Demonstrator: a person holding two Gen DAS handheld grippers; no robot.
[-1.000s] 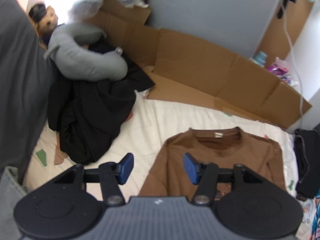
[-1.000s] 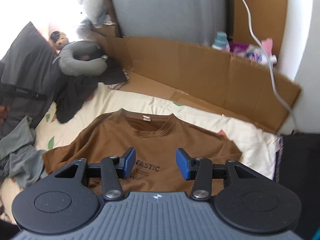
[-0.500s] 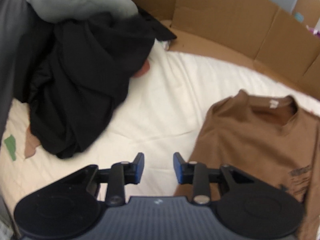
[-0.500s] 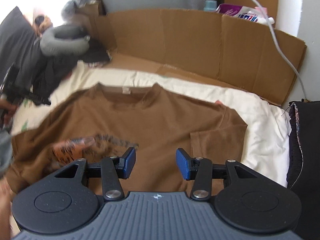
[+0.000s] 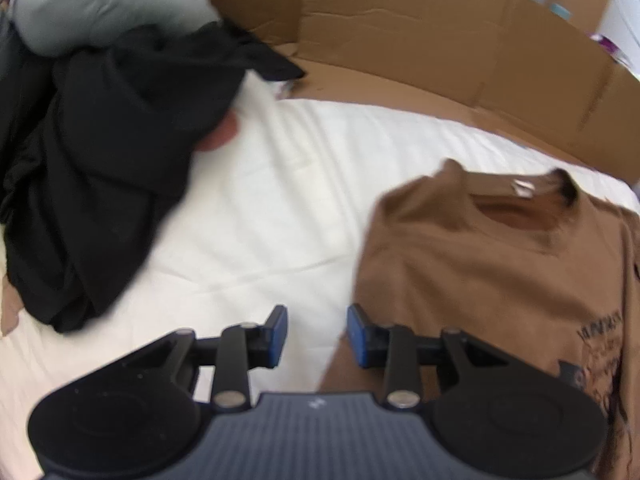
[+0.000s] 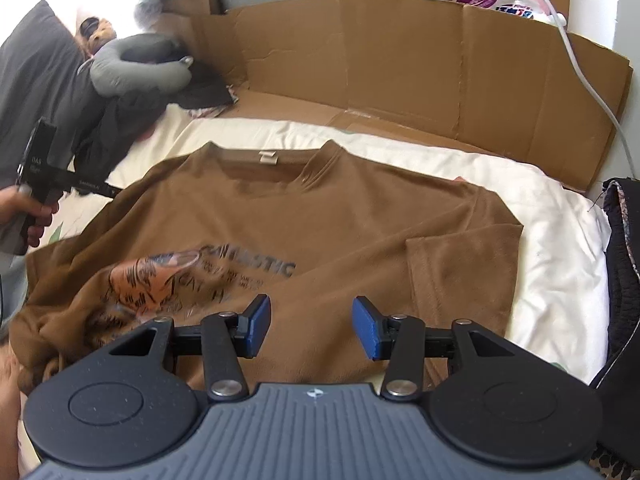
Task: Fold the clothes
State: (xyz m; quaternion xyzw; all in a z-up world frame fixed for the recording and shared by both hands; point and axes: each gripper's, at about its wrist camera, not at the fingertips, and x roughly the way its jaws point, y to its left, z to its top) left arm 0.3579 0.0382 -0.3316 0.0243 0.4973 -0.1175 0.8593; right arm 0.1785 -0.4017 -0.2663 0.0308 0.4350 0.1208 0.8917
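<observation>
A brown shirt [image 6: 340, 232] lies face up on the bed [image 6: 552, 248], collar at the far side from both claws, a tiger print and lettering across its chest. It is spread mostly flat, though the side toward the left claw is rumpled and bunched.

The right claw [image 6: 311, 326] hangs over the shirt's lower half, released, its blue pads apart with only cloth below them and nothing pinched. Just ahead and to its right lies the short sleeve, folded in over the body.

The left claw [image 5: 317, 336] is also released and grips nothing; its jaws stand narrower than the right's. The shirt's side edge runs just under its right pad, with bare sheet under the left pad. Ahead and to its left sits a black heap [image 5: 112, 168] of clothes, well clear of the shirt.

The shirt looks light, soft and limp: it would sag and drape from any single pinch and slide easily over the sheet. A doubled edge probably gives the best hold, such as the hem corners or the shoulder seams beside the collar, one per claw, so the cloth stays taut between them. Pinching mid-panel would likely just gather a wrinkle.
</observation>
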